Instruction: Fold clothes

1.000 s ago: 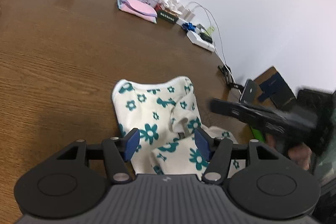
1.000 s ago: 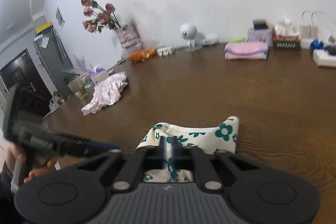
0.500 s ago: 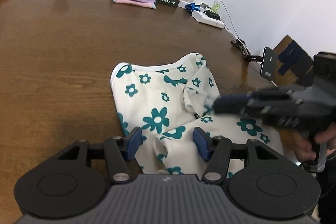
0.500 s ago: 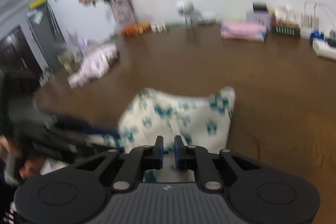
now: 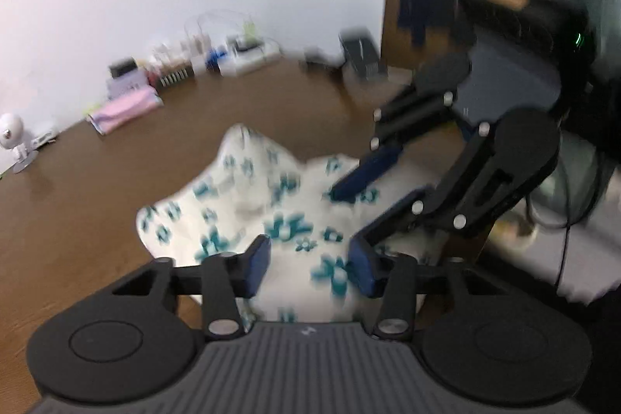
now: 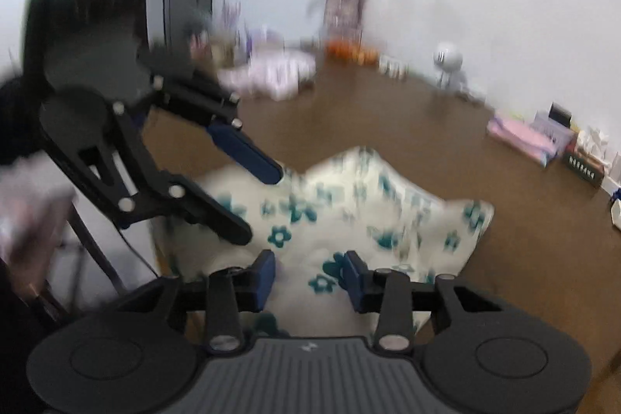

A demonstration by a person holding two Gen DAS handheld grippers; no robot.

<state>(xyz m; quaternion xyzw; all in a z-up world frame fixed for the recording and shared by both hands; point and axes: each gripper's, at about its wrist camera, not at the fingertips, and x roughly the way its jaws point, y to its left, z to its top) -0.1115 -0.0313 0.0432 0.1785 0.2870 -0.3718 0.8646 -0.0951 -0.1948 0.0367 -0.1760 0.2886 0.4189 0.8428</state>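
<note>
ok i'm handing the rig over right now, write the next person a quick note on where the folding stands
Left gripper: open, holding nothing, above the near part of the floral garment.
Right gripper: open, holding nothing, over the same garment from the other side.
Garment: on the brown table at its near edge, bunched and partly doubled over, not flat. Frames are blurred, so the exact folds are unclear.
Done: at most a rough first fold. A pink folded cloth lies by the wall.
Left: regrip, smooth and finish folding. Another crumpled pale garment waits at the table's far end.
</note>
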